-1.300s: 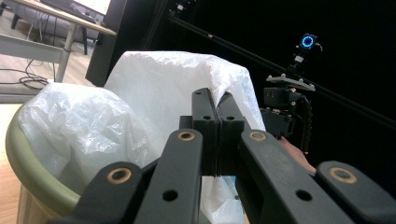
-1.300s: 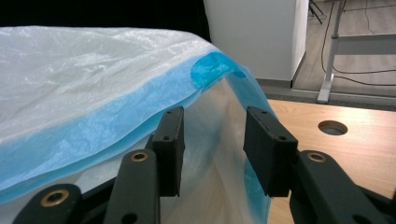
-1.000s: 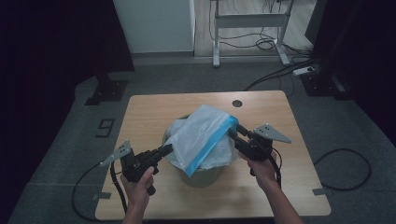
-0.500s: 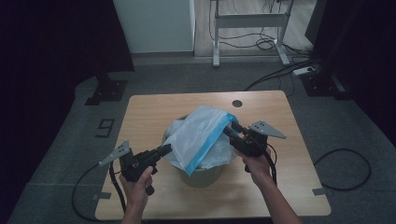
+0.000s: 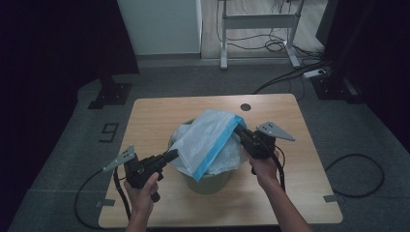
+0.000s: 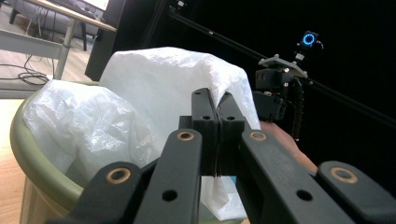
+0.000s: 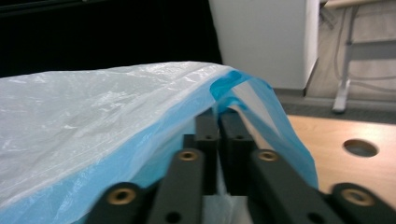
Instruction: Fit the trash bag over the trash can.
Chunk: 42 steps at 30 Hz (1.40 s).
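**Spreading the bag mouth over the bin rim**

My right gripper [image 5: 240, 131] is clamping the blue-edged hem of the plastic bag [image 5: 208, 140]; its jaws have just been closing, and in the right gripper view [image 7: 218, 122] they are pinching that blue band between them. My left gripper [image 5: 173, 154] is pressing its jaws together on the white film at the near-left side, as the left gripper view [image 6: 218, 109] shows. The bag is sitting half in the green bin [image 5: 209, 181] at the middle of the table [image 5: 145, 116], its upper part held raised between my two grips.

To do this well, I am judging that both pinches need to keep hold while I am drawing the hem apart, lowering each side past the rim evenly. Pulling too hard could tear the thin film or tip the bin.
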Motion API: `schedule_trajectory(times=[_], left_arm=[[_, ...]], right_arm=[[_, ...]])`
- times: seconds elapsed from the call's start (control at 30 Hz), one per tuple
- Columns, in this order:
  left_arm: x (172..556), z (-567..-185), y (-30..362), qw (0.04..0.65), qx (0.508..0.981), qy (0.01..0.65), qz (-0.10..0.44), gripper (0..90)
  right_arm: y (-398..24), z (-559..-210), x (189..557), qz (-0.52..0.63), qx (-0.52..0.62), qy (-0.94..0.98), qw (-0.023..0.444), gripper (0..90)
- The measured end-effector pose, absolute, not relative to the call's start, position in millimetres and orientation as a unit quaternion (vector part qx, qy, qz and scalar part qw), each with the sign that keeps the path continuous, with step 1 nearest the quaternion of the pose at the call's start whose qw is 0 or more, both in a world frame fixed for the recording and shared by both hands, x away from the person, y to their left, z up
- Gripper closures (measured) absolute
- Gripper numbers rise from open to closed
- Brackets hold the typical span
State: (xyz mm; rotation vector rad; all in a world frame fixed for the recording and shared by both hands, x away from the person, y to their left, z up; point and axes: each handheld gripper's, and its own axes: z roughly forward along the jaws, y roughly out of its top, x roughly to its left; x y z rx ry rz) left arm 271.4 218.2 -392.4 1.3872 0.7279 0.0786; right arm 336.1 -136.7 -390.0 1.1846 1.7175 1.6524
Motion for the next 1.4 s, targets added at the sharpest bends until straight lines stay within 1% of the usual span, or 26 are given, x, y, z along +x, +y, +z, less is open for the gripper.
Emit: schedule_trajectory(times=[0.07, 0.13, 0.17, 0.2, 0.23, 0.3, 0.37, 0.47, 0.67, 0.8, 1.1, 1.4], left_arm=[[271, -392, 219, 0.708, 0.625, 0.326, 0.037, 86.3], [270, -390, 219, 0.708, 0.627, 0.323, 0.039, 81.4], [270, -389, 219, 0.707, 0.629, 0.320, 0.043, 77.9], [269, -387, 219, 0.705, 0.630, 0.320, 0.049, 66.7], [267, -385, 219, 0.703, 0.633, 0.320, 0.059, 66.7], [264, -378, 220, 0.698, 0.637, 0.319, 0.075, 56.0], [261, -371, 222, 0.692, 0.641, 0.318, 0.093, 49.0], [260, -359, 223, 0.679, 0.653, 0.313, 0.118, 43.8], [271, -331, 219, 0.650, 0.688, 0.298, 0.126, 42.2], [285, -320, 210, 0.623, 0.714, 0.295, 0.126, 42.0], [308, -322, 200, 0.582, 0.740, 0.314, 0.121, 43.4], [325, -324, 190, 0.548, 0.763, 0.321, 0.116, 49.6]], right_arm=[[-138, -387, 335, 0.601, 0.430, 0.626, 0.249, 89.2], [-139, -384, 333, 0.597, 0.427, 0.627, 0.261, 89.3], [-140, -382, 332, 0.596, 0.424, 0.628, 0.266, 89.3], [-141, -378, 330, 0.588, 0.417, 0.633, 0.283, 89.3], [-141, -378, 330, 0.588, 0.417, 0.633, 0.283, 89.3], [-142, -372, 327, 0.581, 0.408, 0.638, 0.298, 89.3], [-144, -368, 325, 0.576, 0.402, 0.643, 0.305, 89.3], [-145, -362, 323, 0.575, 0.398, 0.646, 0.307, 89.3], [-145, -355, 324, 0.569, 0.391, 0.655, 0.309, 89.3], [-140, -349, 326, 0.564, 0.383, 0.663, 0.308, 89.3], [-129, -339, 328, 0.562, 0.367, 0.674, 0.307, 89.3], [-120, -336, 328, 0.562, 0.357, 0.681, 0.306, 89.3]])
